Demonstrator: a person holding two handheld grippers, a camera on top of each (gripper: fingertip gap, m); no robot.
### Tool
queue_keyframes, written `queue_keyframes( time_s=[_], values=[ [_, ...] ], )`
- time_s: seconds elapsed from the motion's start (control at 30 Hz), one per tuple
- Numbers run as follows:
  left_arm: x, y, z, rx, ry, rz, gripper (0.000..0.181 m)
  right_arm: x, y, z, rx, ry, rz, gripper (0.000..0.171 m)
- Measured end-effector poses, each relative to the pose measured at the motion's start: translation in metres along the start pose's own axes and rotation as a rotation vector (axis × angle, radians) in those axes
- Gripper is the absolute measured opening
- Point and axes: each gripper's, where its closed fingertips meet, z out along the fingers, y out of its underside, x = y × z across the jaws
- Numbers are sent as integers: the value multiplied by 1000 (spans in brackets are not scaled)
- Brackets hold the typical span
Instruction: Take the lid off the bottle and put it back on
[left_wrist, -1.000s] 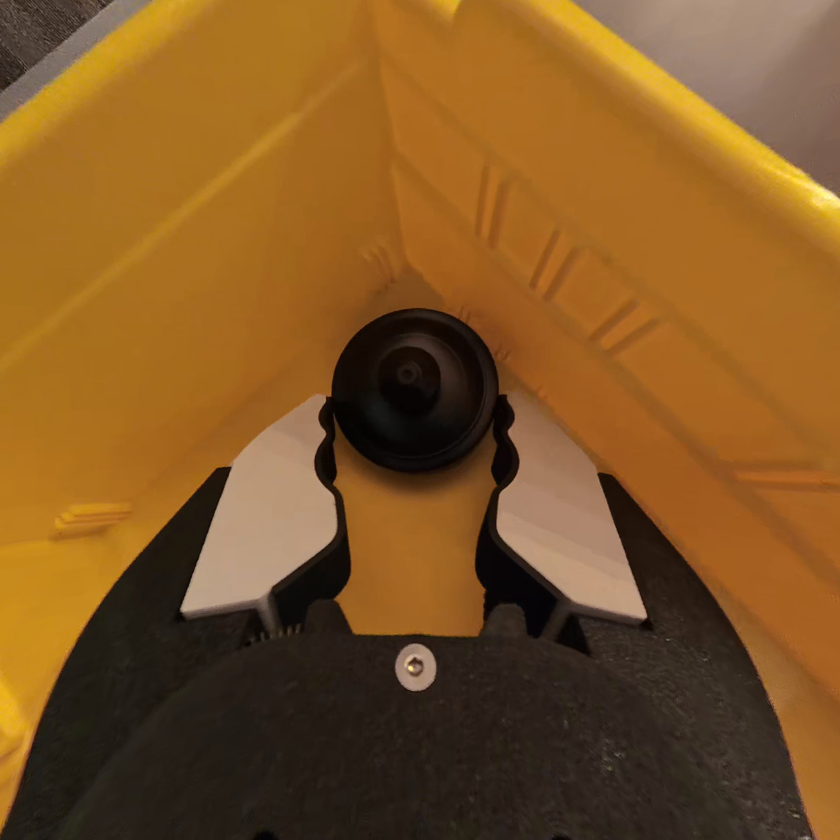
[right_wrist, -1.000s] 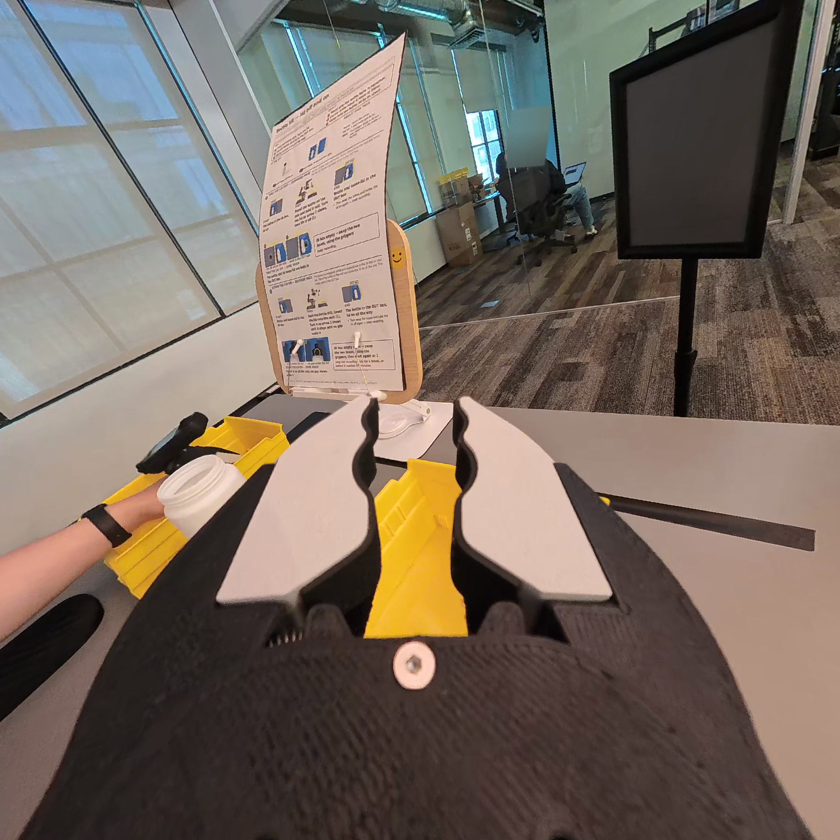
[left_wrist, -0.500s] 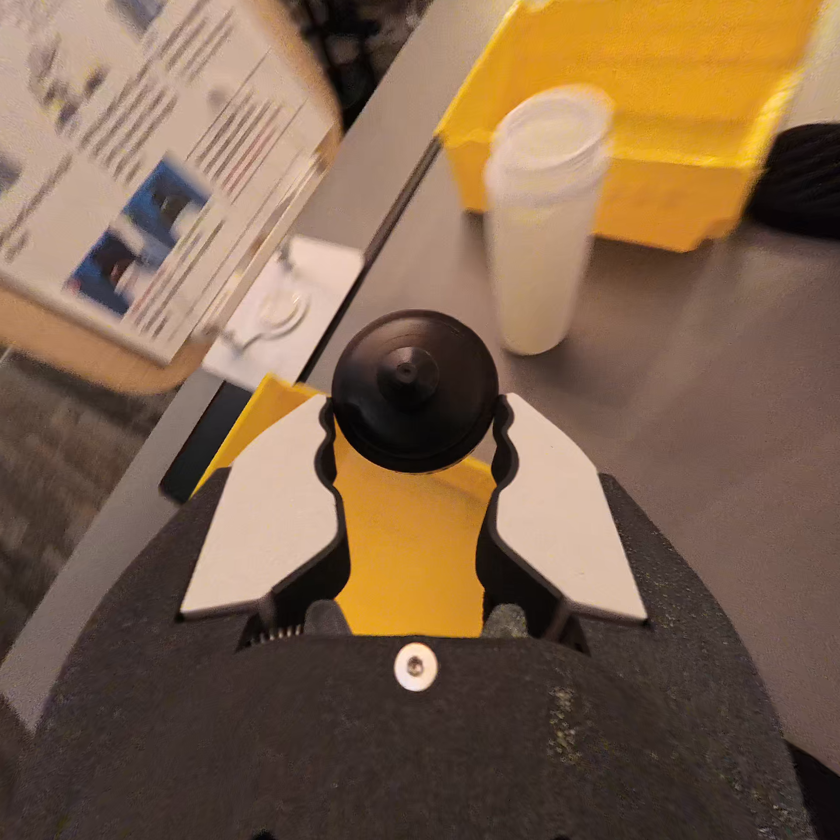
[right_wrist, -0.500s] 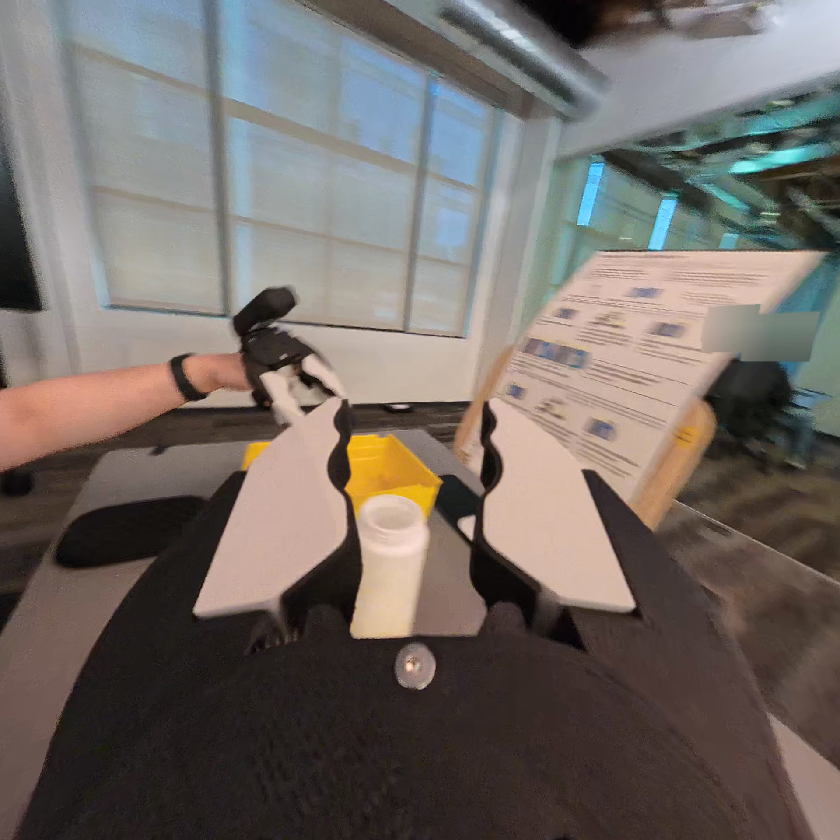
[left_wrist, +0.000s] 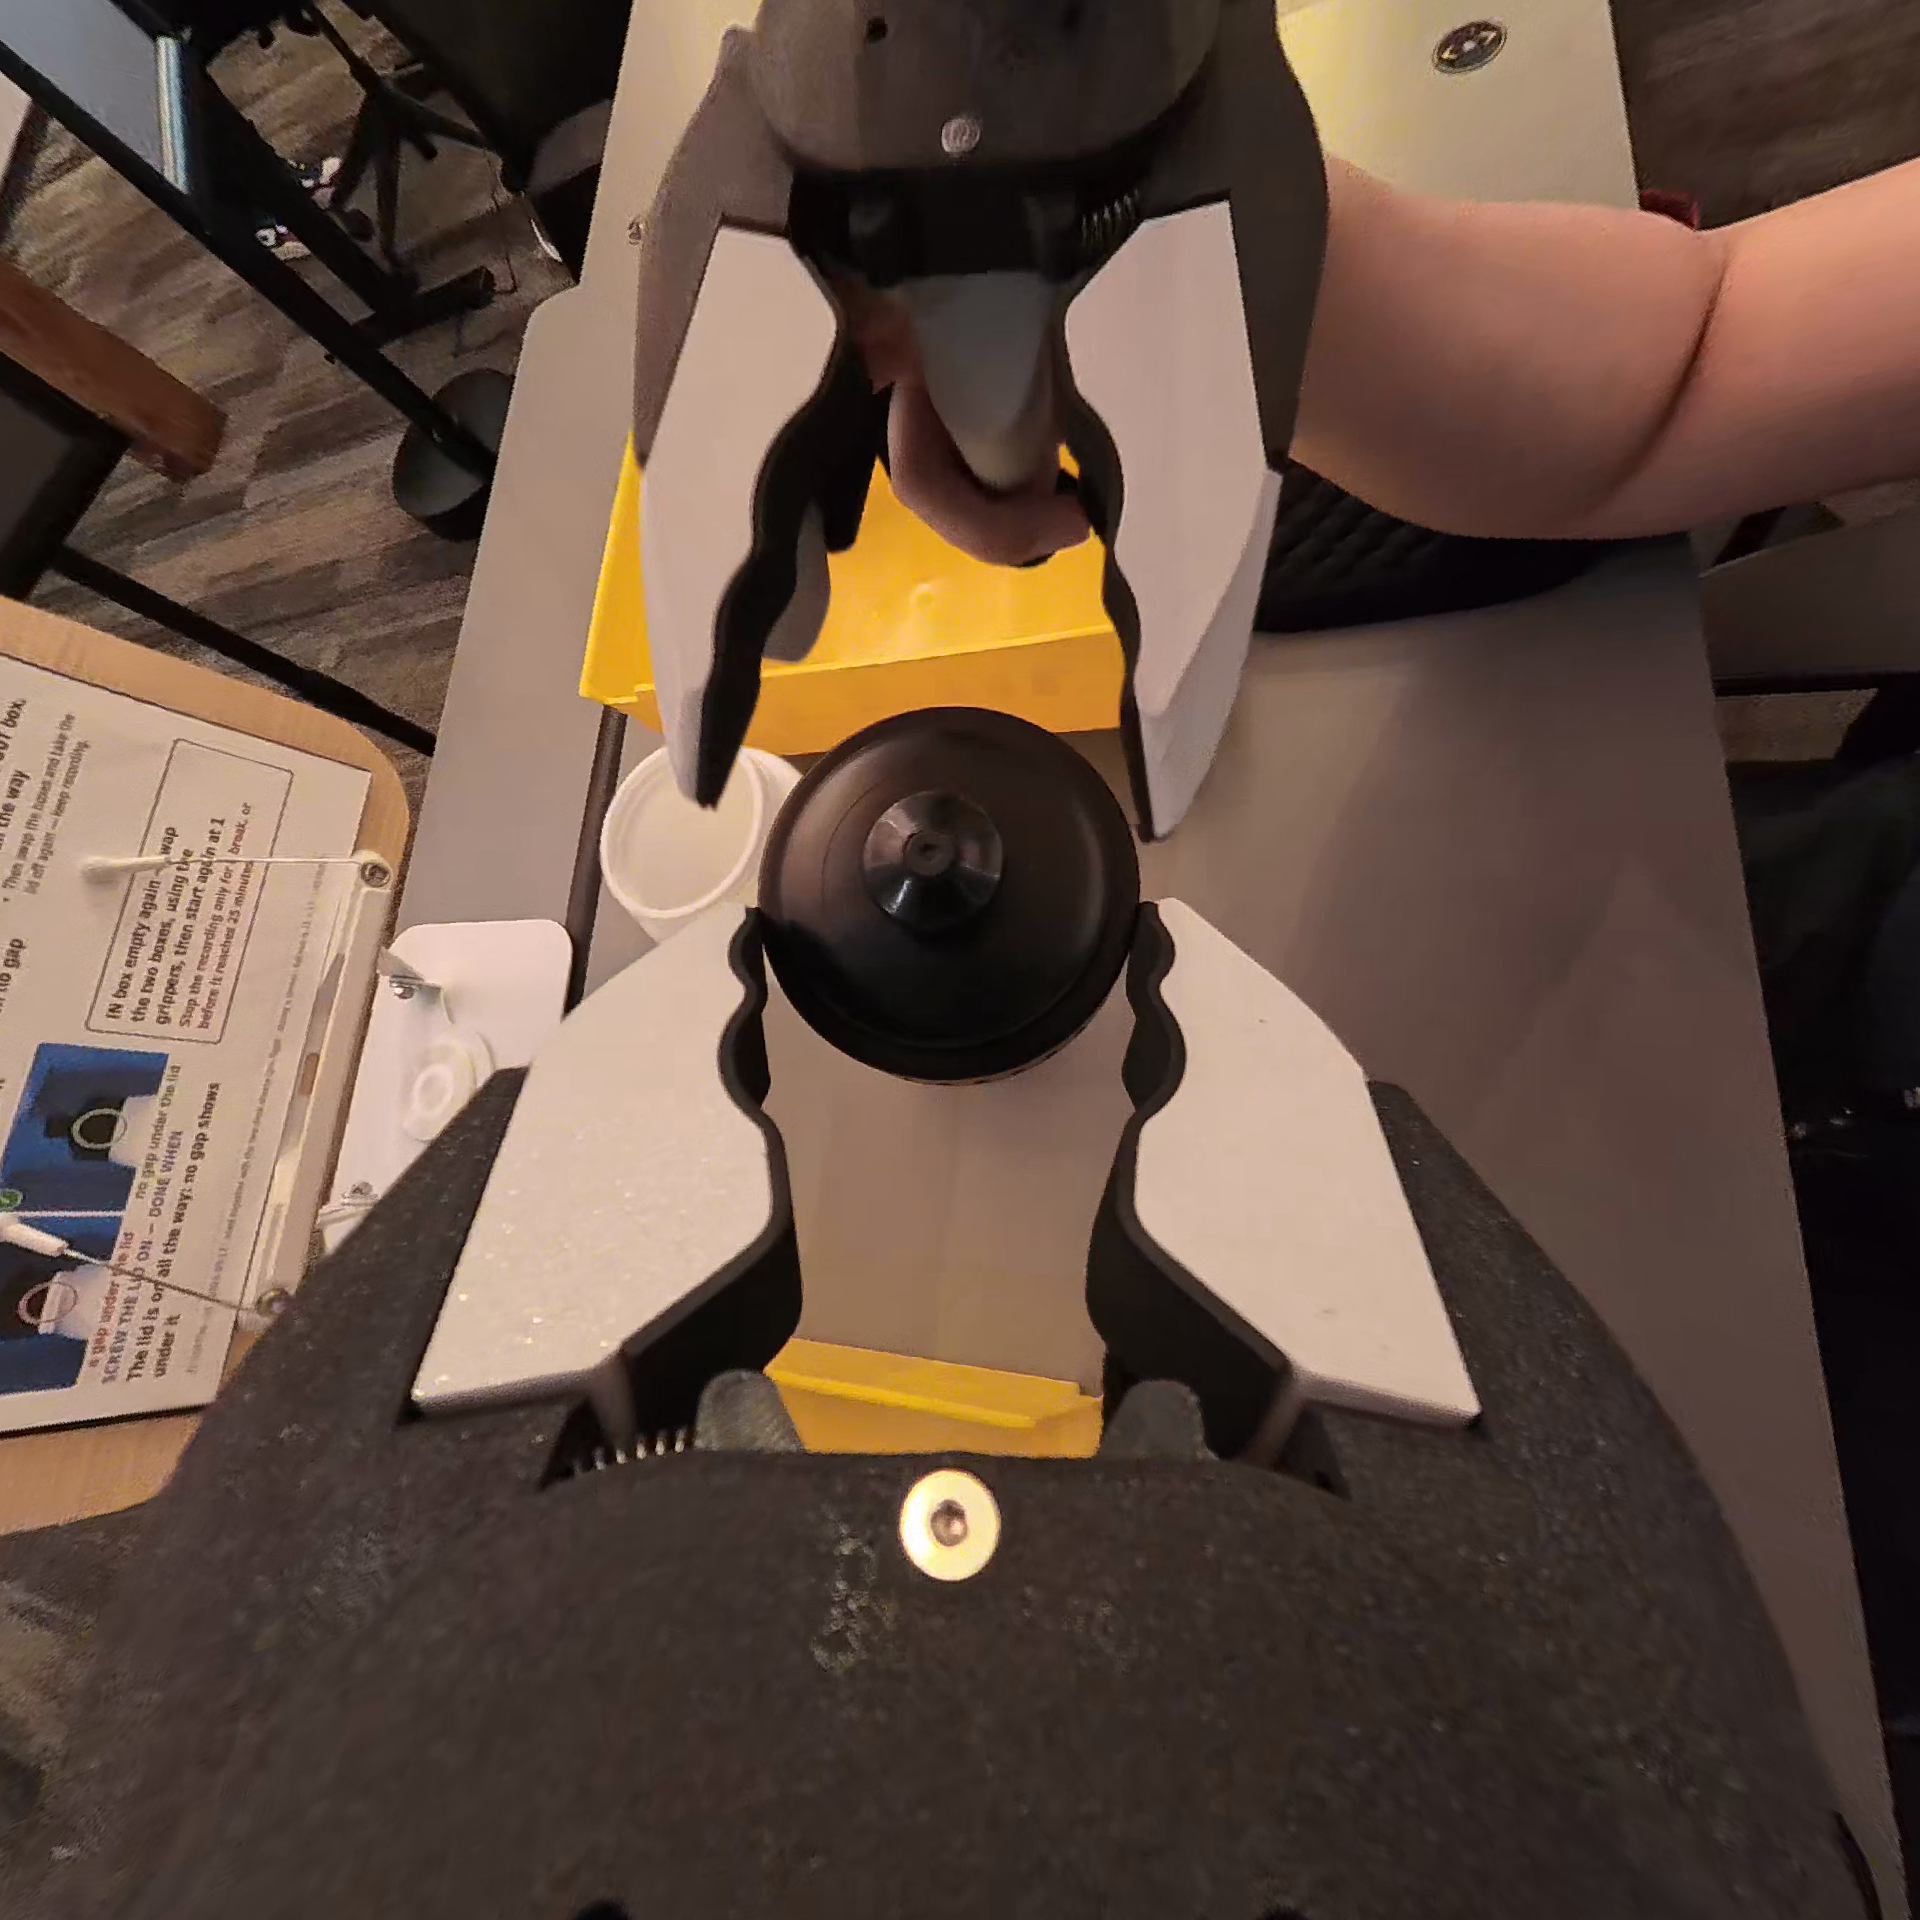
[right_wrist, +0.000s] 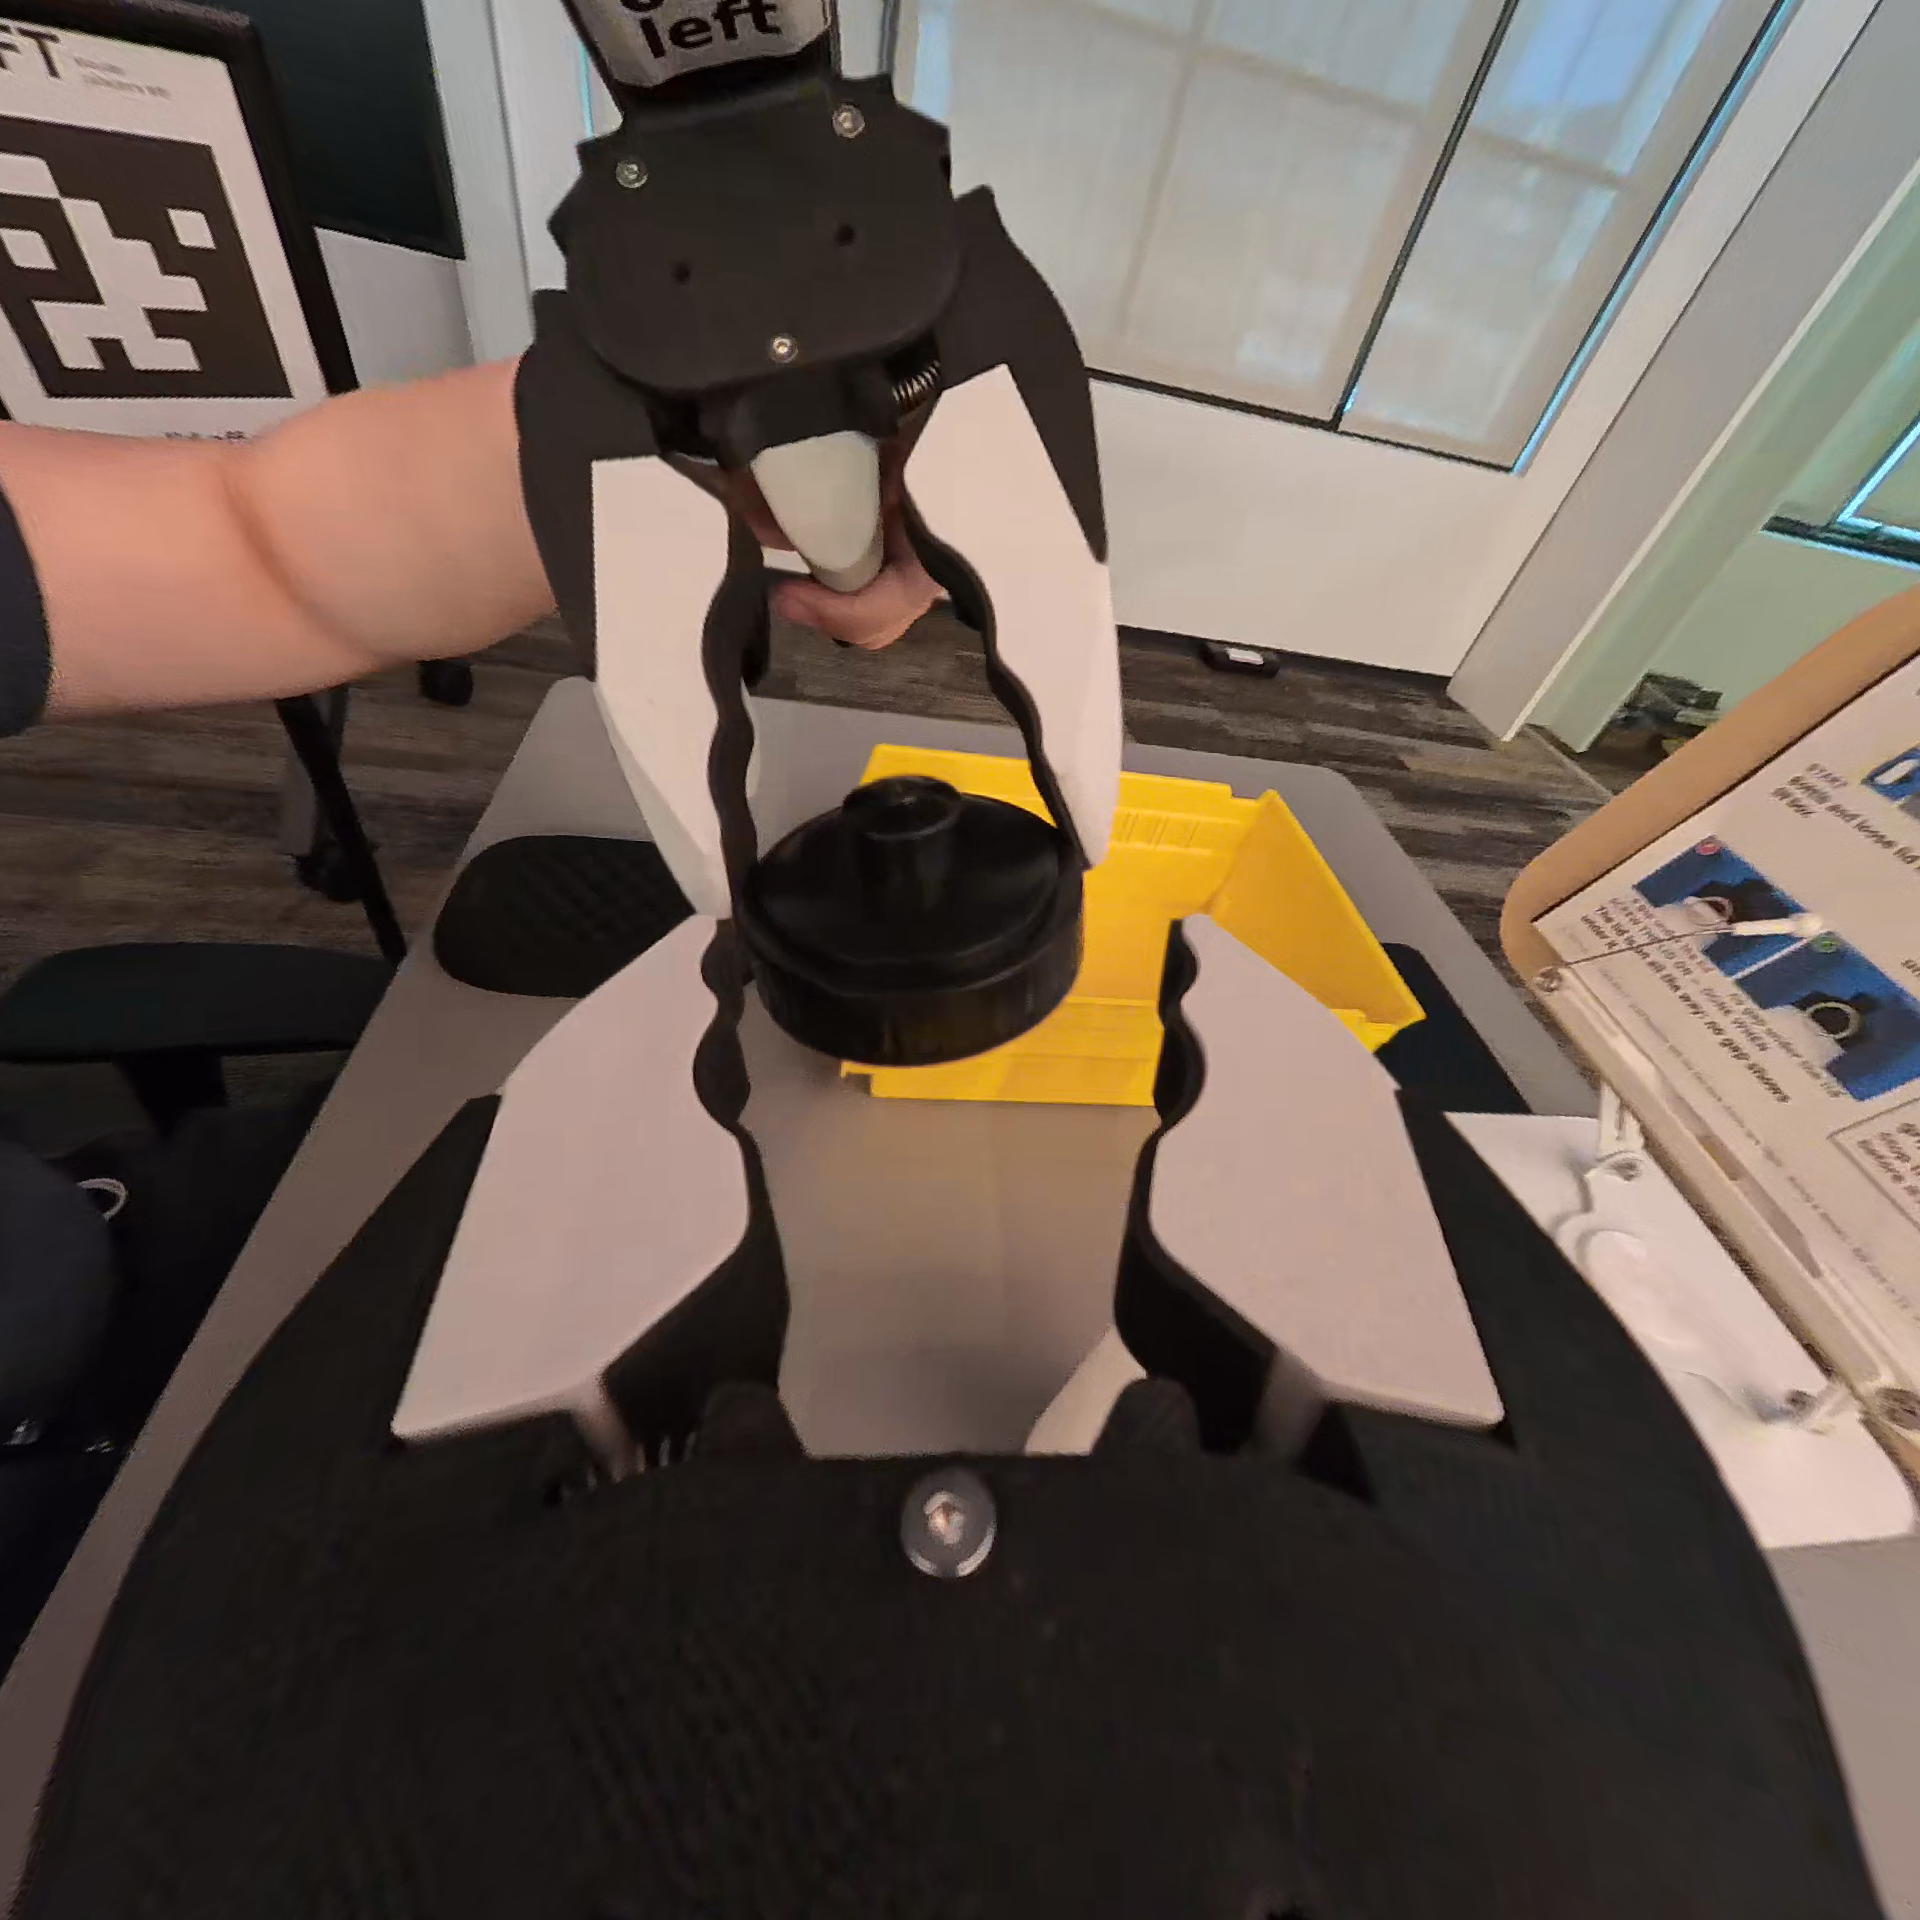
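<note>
My left gripper (left_wrist: 943, 920) is shut on the black lid (left_wrist: 940, 894), gripping its rim from both sides above the grey table (left_wrist: 1403, 1039). The white bottle (left_wrist: 691, 842) stands open on the table just left of the lid, partly behind it. My right gripper (left_wrist: 935, 810) is open and points toward the lid from the far side, fingertips (left_wrist: 1164, 790) either side of its far edge. In the right wrist view the left gripper (right_wrist: 904, 883) holds the lid (right_wrist: 904, 935) at the tips of my open right gripper (right_wrist: 945, 945). I cannot make out the bottle there.
A yellow bin (left_wrist: 914, 665) sits beyond the bottle and another (left_wrist: 935, 1392) lies under my left gripper. One bin (right_wrist: 1195, 935) shows in the right wrist view. An instruction board (left_wrist: 156, 1039) stands at the table's edge. A black pad (right_wrist: 561, 914) lies beside the bin.
My left gripper carried the lid out of the yellow bin to above the table beside the bottle. My right gripper swung round to face it and opened wider.
</note>
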Motion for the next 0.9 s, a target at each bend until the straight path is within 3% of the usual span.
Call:
queue_keyframes(
  time_s=[0.6, 0.73, 0.9],
  values=[
    [8, 2, 13, 25, 68, 5, 67, -14, 23, 6, -125, -107, -20, 68],
    [-13, 1, 6, 66, -56, -46, 90, -9, 23, 4, -124, -84, -33, 68],
    [-36, 13, 3, 283, -247, -235, 102, 28, 12, -29, -63, 85, -29, 68]
  ],
)
